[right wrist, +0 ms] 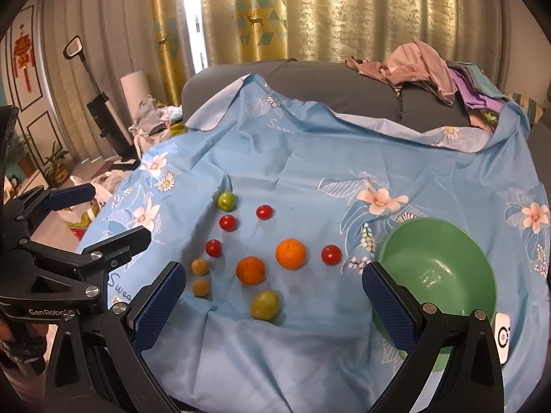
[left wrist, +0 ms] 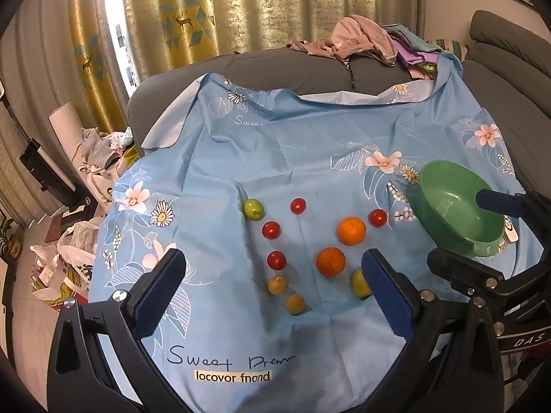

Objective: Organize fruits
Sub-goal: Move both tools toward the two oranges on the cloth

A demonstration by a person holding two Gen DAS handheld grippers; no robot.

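1. The fruits lie spread on the blue flowered cloth [left wrist: 310, 144], just ahead of both grippers. Two oranges [left wrist: 351, 230] sit near the middle, close to each other but apart.
2. Four red cherry tomatoes [left wrist: 271, 230] are around them: three on the left side and one [left wrist: 377, 217] to the right of the farther orange, toward the green bowl [left wrist: 447, 186].
3. Two small brownish fruits [left wrist: 277, 285] lie nearest to the left gripper [left wrist: 272, 296], between its fingers as the left wrist view shows them.
4. One green fruit [left wrist: 253, 208] lies farthest ahead on the left; another yellow-green fruit [right wrist: 264, 305] lies nearest to the right gripper [right wrist: 272, 292], and in the left wrist view it is partly hidden behind the right finger of the left gripper.
5. The green bowl holds no fruit and stands on the cloth to the right of the fruits, just behind the right finger of the right gripper.
6. Both grippers hover over the near edge of the cloth with fingers wide apart, and they hold nothing.
7. The surface under the cloth is soft and grey, it looks like a sofa [right wrist: 310, 79]. The cloth is wrinkled and carries the words "Sweet Dream".
8. Farther ahead a pile of clothes [right wrist: 420, 65] lies on the grey sofa, in front of the golden curtains [right wrist: 344, 10].
9. To the left, on the floor, are bags [left wrist: 69, 258] and a vacuum cleaner [right wrist: 96, 103]; a red hanging ornament [right wrist: 22, 55] is on the wall.
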